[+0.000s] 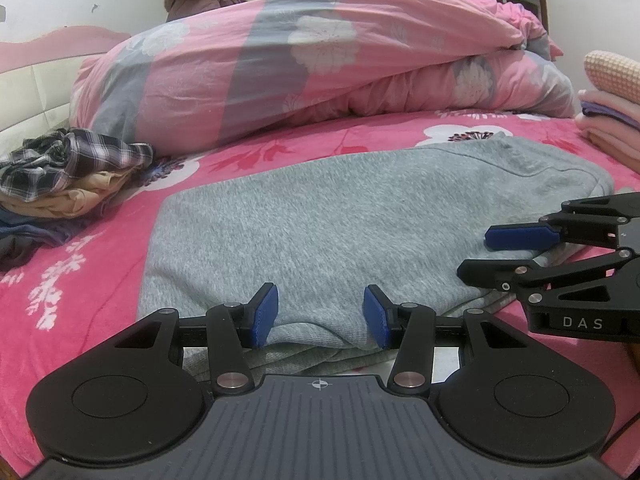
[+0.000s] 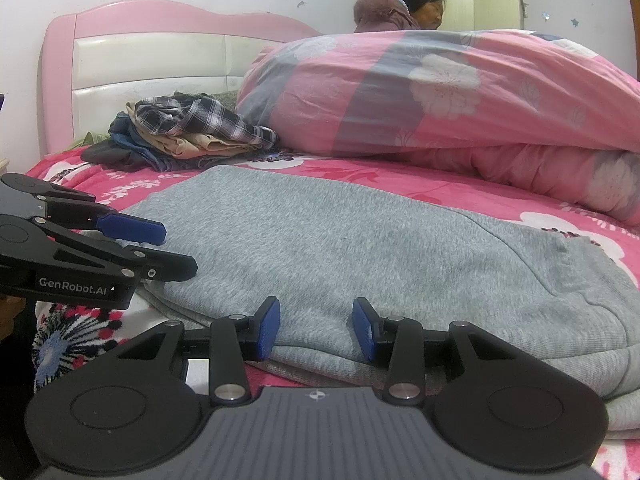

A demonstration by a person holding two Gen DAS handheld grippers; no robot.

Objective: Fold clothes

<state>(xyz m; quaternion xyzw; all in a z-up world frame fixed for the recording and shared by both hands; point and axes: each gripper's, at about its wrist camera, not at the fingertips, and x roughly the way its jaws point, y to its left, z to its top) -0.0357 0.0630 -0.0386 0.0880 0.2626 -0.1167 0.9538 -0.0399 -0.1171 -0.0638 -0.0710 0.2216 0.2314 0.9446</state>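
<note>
Both the left gripper (image 1: 320,316) and right gripper (image 2: 316,328) stand released astride the grey garment's (image 1: 340,220) near hem; pinch all layers together before lifting.

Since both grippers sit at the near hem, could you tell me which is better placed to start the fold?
Neither clearly: left gripper and right gripper both stand open astride the grey garment's near edge.

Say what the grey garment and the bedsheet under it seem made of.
Grey garment: seemingly a soft knit, perhaps cotton fleece; heathered, matte surface with ribbed hem. Bedsheet: likely plush fleece; fuzzy nap, printed pink with white flowers.
</note>
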